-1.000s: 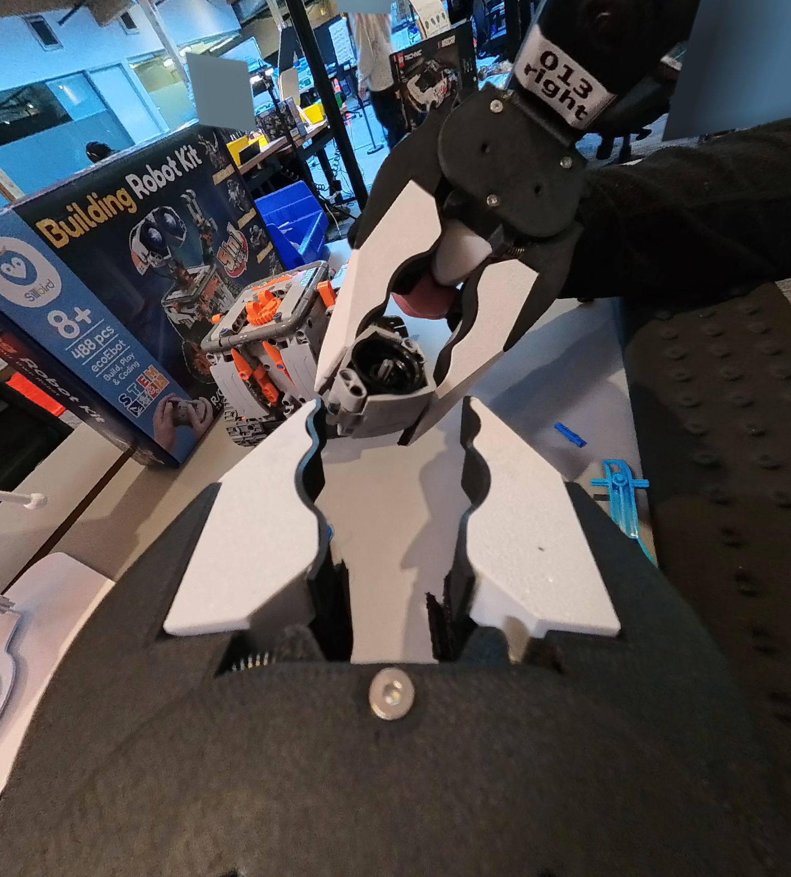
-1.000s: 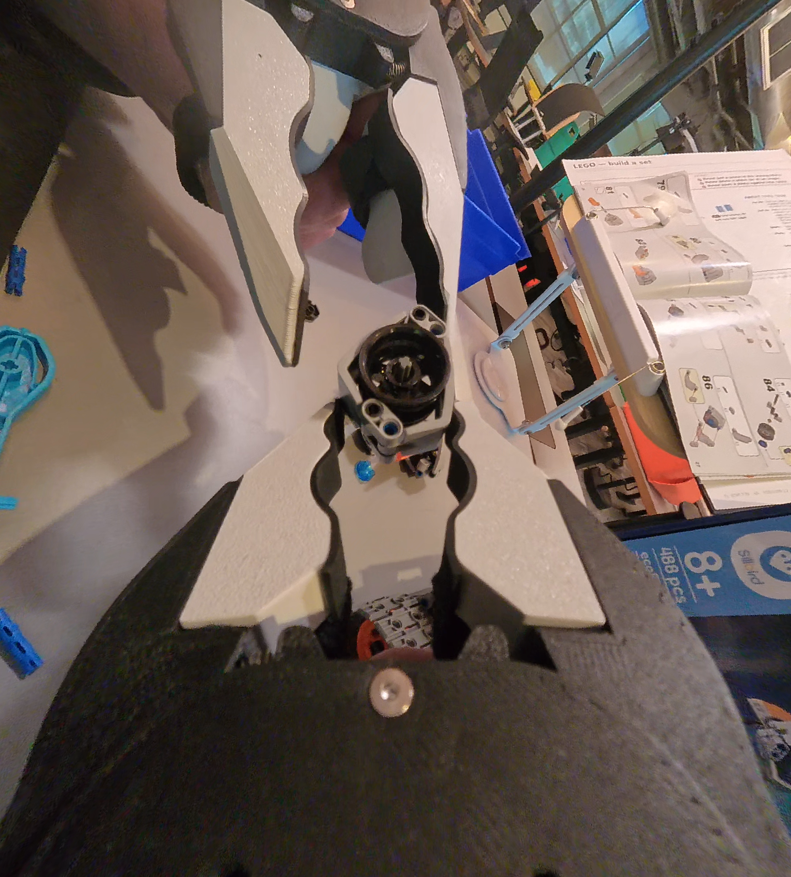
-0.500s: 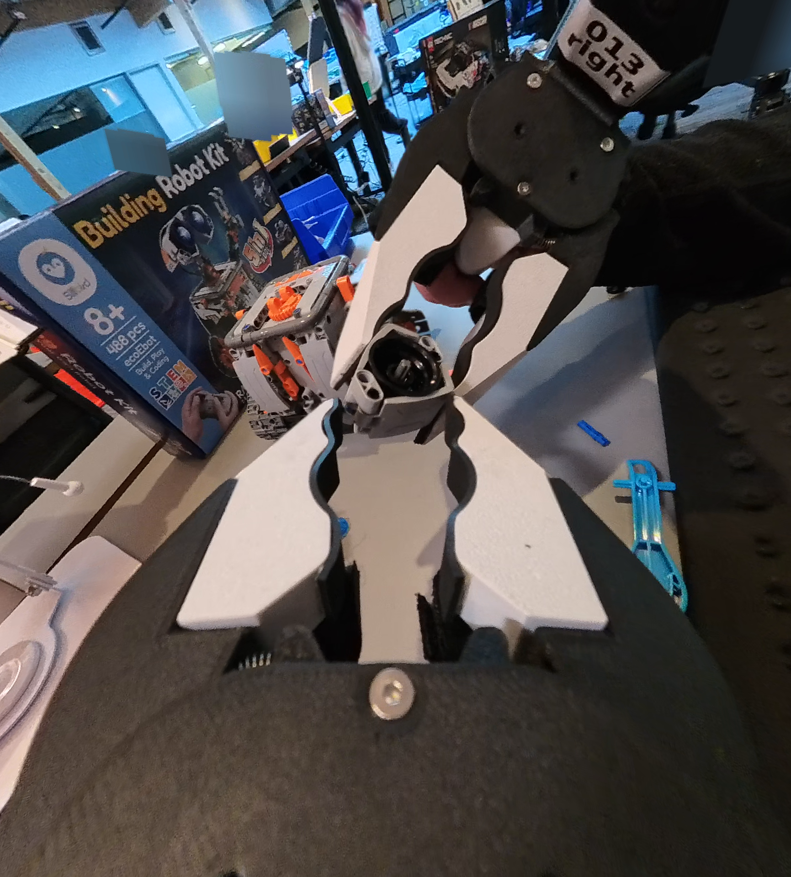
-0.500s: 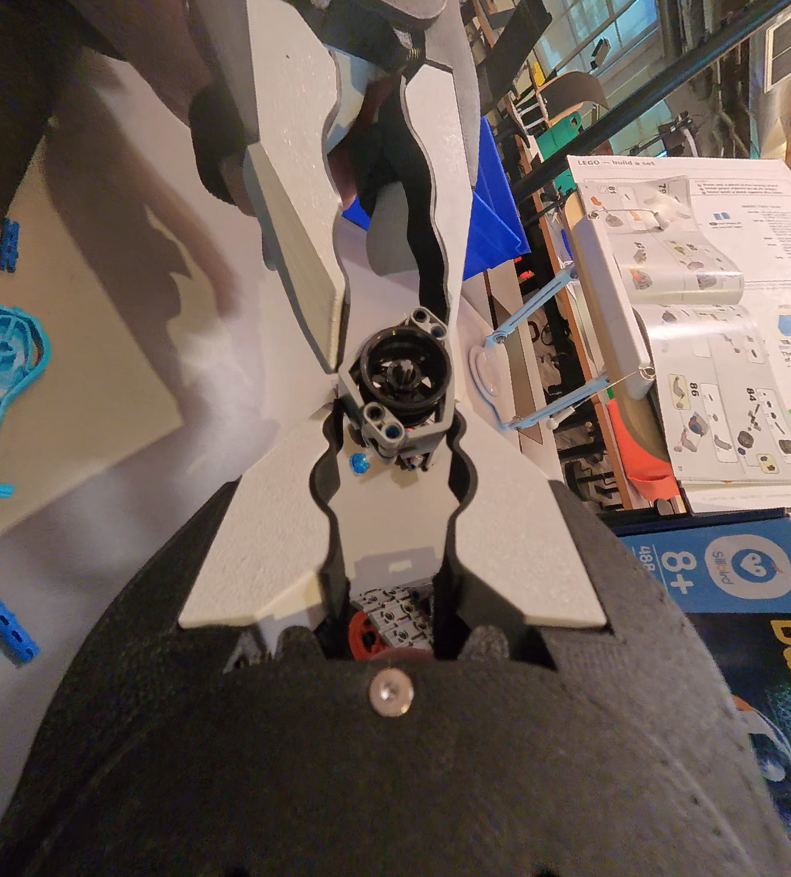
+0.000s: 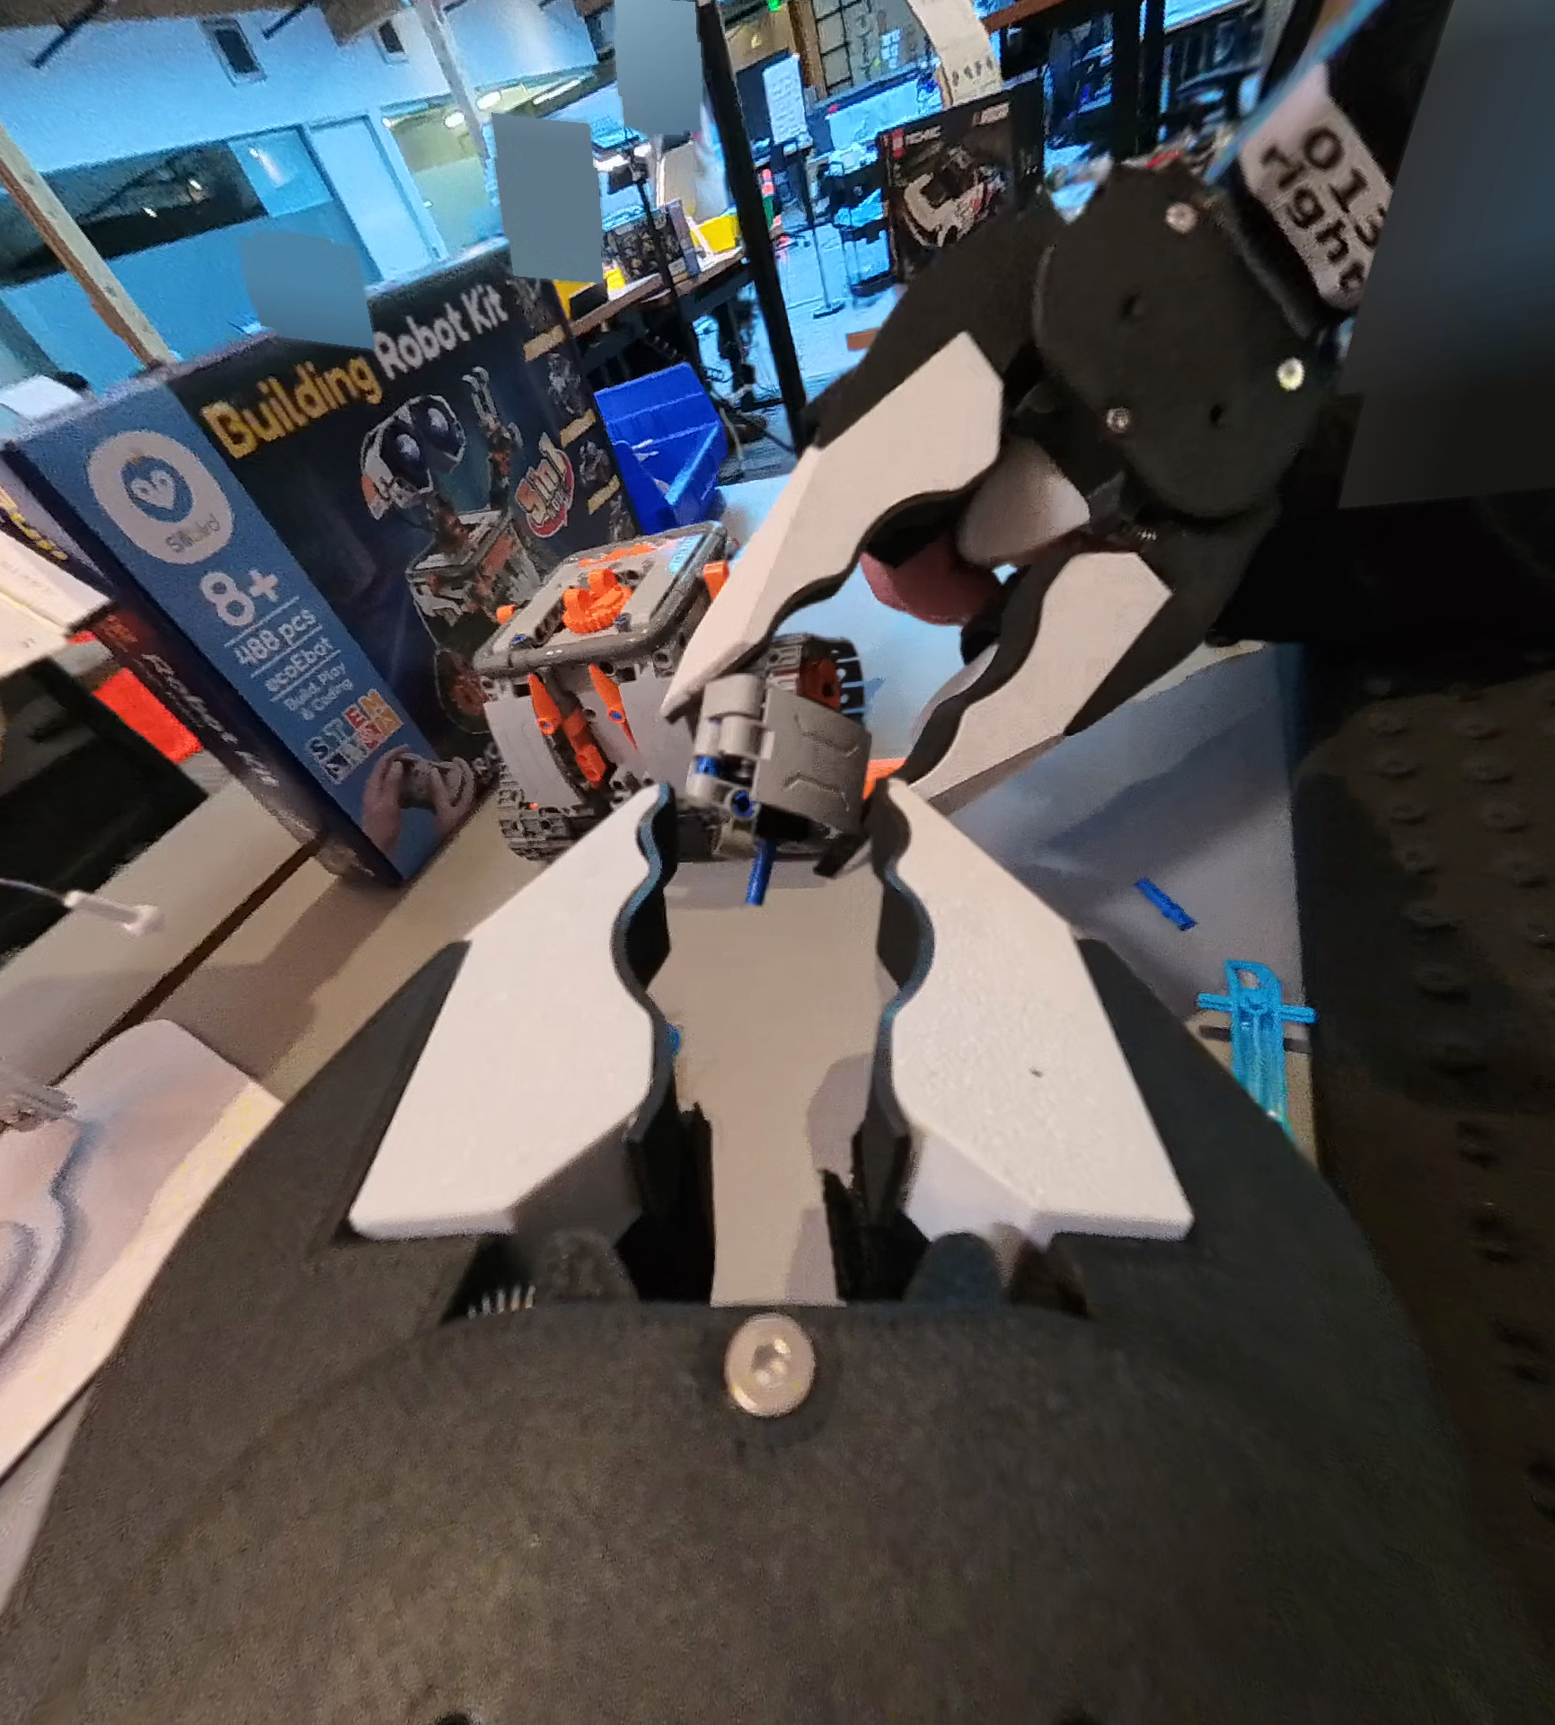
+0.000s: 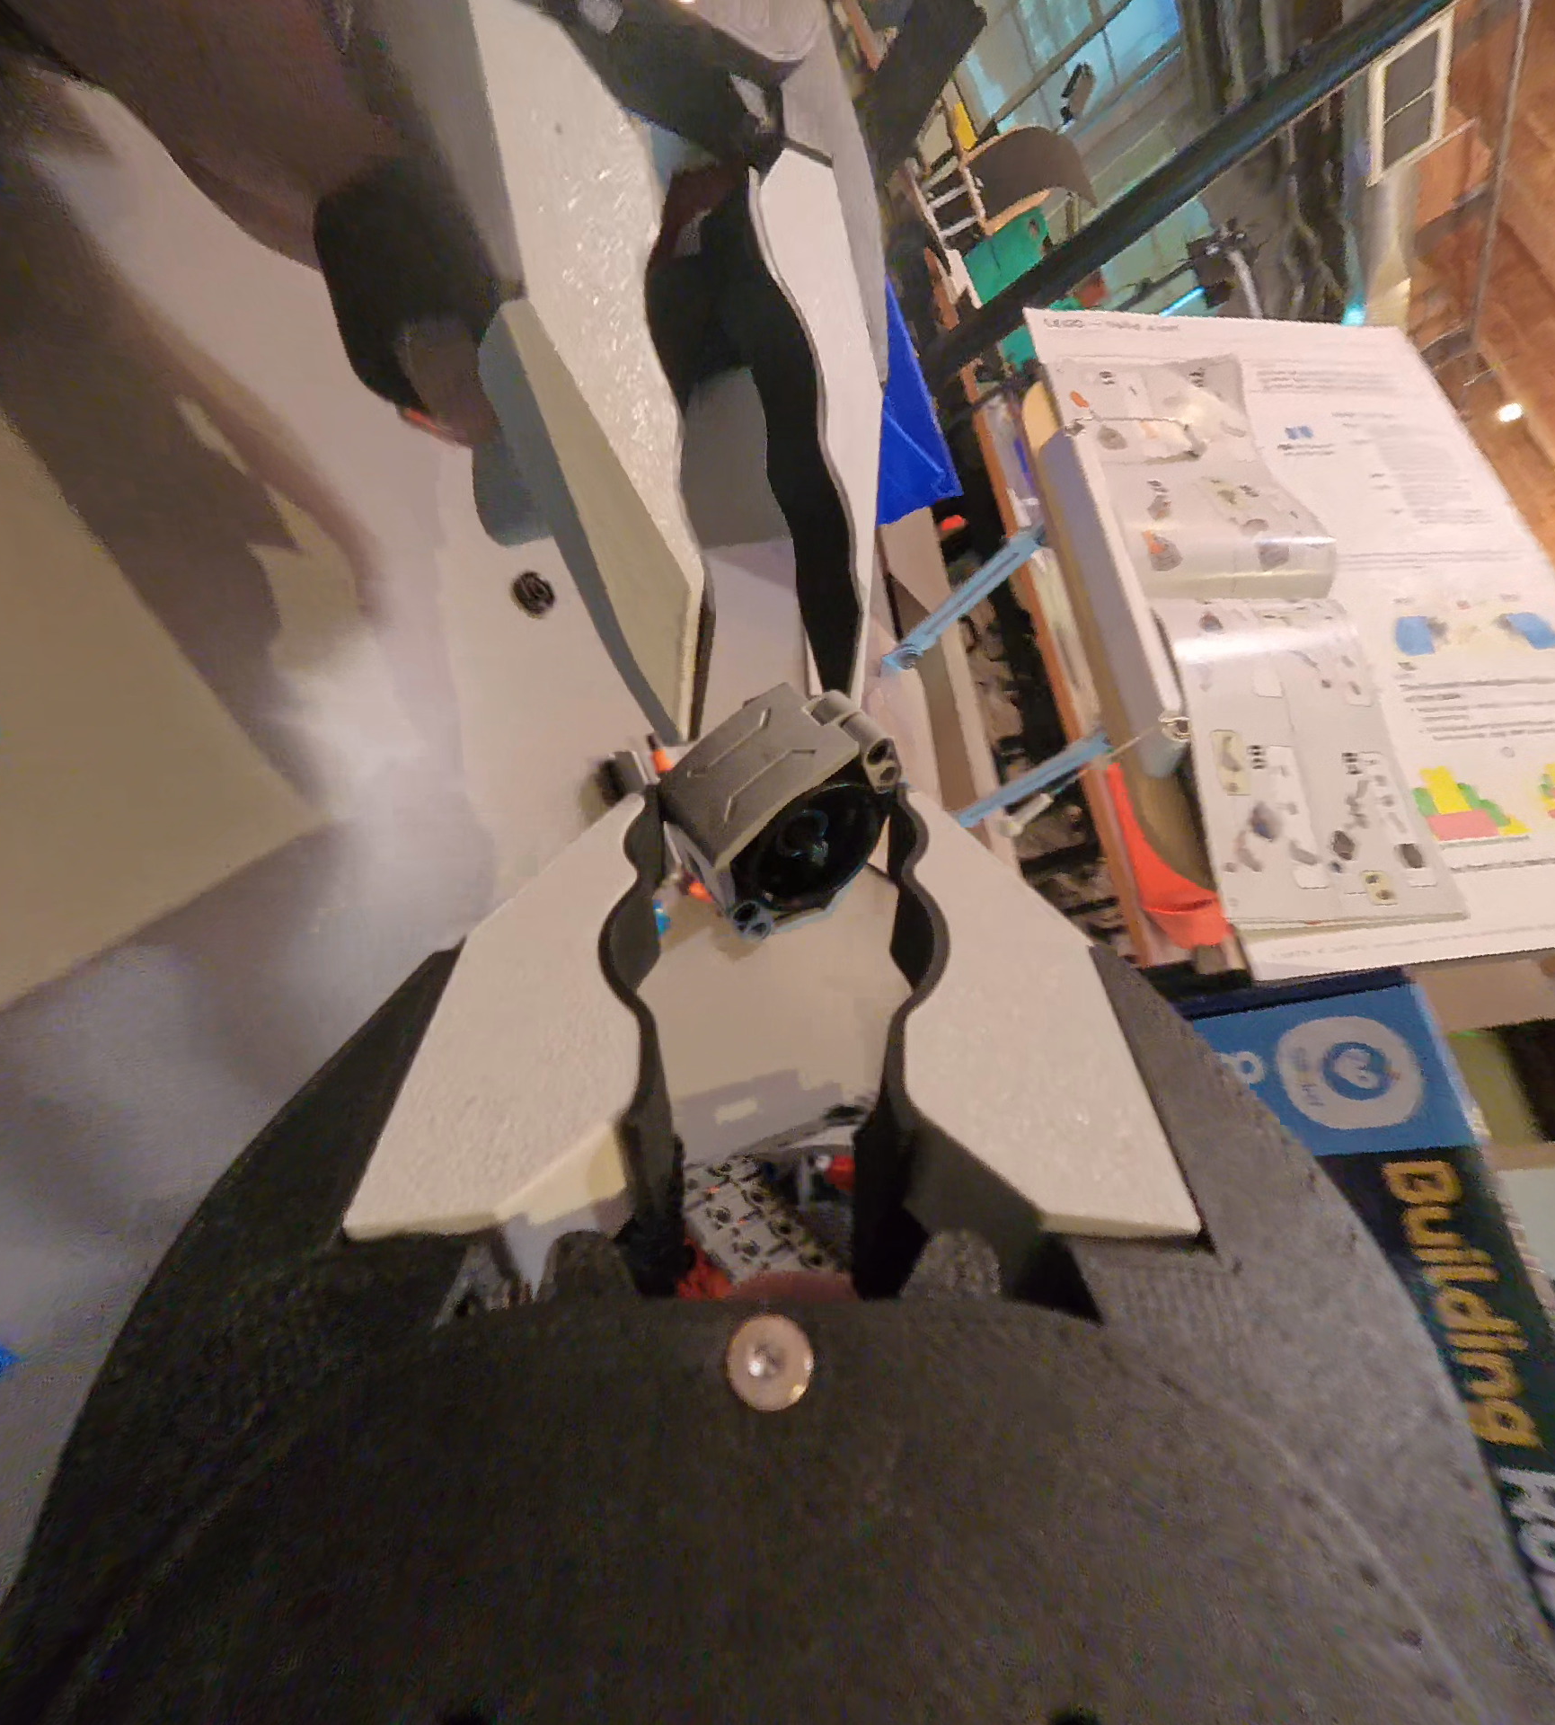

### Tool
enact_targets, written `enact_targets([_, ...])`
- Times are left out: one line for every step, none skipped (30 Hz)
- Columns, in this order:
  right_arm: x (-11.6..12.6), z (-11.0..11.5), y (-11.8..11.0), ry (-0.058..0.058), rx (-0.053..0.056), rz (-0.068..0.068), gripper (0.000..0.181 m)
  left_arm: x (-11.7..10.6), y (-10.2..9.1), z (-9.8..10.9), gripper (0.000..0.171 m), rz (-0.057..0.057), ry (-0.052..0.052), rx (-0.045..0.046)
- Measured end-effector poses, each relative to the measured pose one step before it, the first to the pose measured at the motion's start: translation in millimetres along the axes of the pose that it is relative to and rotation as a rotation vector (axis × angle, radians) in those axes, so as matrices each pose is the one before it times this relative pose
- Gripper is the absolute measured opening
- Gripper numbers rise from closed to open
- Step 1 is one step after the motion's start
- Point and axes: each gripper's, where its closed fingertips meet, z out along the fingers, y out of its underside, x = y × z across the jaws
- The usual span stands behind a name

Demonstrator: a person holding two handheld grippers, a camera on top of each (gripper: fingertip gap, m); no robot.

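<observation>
A grey motor block (image 5: 783,761) with a round black face (image 6: 792,831) is held in the air between both grippers. My left gripper (image 5: 773,798) is shut on its near end, just above the white table (image 5: 1035,840). My right gripper (image 6: 773,807) is shut on the same block. In the left wrist view the right gripper (image 5: 792,737) comes down from the upper right, its fingertips on either side of the block. In the right wrist view the left gripper (image 6: 769,709) comes from above. A blue pin (image 5: 757,877) sticks out under the block.
A grey and orange robot model (image 5: 587,691) stands just behind the block, before a blue kit box (image 5: 288,579). A black mat (image 5: 1455,933), a light blue tool (image 5: 1259,1027) and a blue pin (image 5: 1165,905) lie right. An instruction booklet (image 6: 1315,607) stands on a holder. My two grippers' fingertips are within a few centimetres of each other. The blue pin (image 5: 1165,905) is about equally far from each gripper, around 15 cm.
My left gripper closed onto the block that the right gripper held. The block has since turned, so the left wrist view now shows its grey side instead of its round face.
</observation>
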Motion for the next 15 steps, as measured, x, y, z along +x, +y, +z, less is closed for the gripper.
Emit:
enact_targets([1.19, -0.99, -1.68, 0.0173, -0.0045, -0.0307, 0.046, -0.63, -0.42, -0.57, 0.044, -0.0339, 0.0198, 0.00697])
enact_targets([0.51, -1.1, -2.68, 0.0128, 0.0015, -0.0266, 0.046, 0.5, -1.35, -0.58, 0.049, -0.0427, 0.0301, 0.01375])
enact_targets([-0.04, -1.05, -2.9, 0.0114, 0.0013, -0.0281, 0.046, 2.05, -1.1, 0.05, 0.051, -0.0421, 0.0381, 0.01123])
enact_targets([-0.53, -1.03, -3.89, 0.0093, 0.0056, -0.0308, 0.045, 2.78, 0.4, 1.09, 0.055, -0.035, 0.0392, 0.0017])
enact_targets([-1.51, -1.1, -5.03, 0.0042, 0.0107, -0.0294, 0.046, 2.45, 1.59, 1.4, 0.059, -0.0233, 0.0323, -0.00577])
enact_targets([-2.35, -0.97, -5.05, -0.0008, 0.0099, -0.0285, 0.046, 4.43, 0.26, 1.03, 0.061, -0.0145, 0.0425, 0.00054])
enact_targets([-2.96, -0.73, -4.98, -0.005, 0.0103, -0.0262, 0.046, 8.22, 0.63, 1.24, 0.06, -0.0171, 0.0657, -0.00242])
enact_targets([-3.07, -0.69, -4.84, -0.0073, 0.0117, -0.021, 0.046, 6.75, 1.35, 1.36, 0.057, -0.0205, 0.0549, -0.0039])
enact_targets([-3.12, -0.53, -4.55, -0.0092, 0.0119, -0.0159, 0.046, 2.99, 1.25, 0.7, 0.05, -0.0119, 0.0254, -0.0026])
enact_targets([-2.46, -0.38, -3.52, -0.0066, 0.0087, -0.0102, 0.046, 2.01, 1.06, -0.1, 0.044, -0.001, 0.016, -0.00352])
enact_targets([-0.57, 0.15, -1.72, 0.0007, 0.0023, -0.0012, 0.046, 1.02, 0.02, -0.93, 0.044, 0.0078, 0.0067, 0.00245])
enact_targets([1.17, 0.02, -0.61, 0.0054, 0.0038, 0.0099, 0.046, -0.36, -1.11, -0.87, 0.043, 0.0131, -0.0076, 0.00805])
enact_targets([2.22, -0.59, -0.87, 0.0046, 0.0116, 0.0274, 0.046, -0.46, -1.94, -0.65, 0.043, 0.0179, -0.0129, 0.00825])
enact_targets([3.63, -1.34, -1.1, 0.0049, 0.0198, 0.0473, 0.047, -0.97, -2.54, -1.21, 0.043, 0.0297, -0.0197, 0.00806])
enact_targets([5.32, -2.01, -1.39, 0.0068, 0.0231, 0.062, 0.052, -2.08, -3.69, -2.25, 0.043, 0.0369, -0.0287, 0.01437])
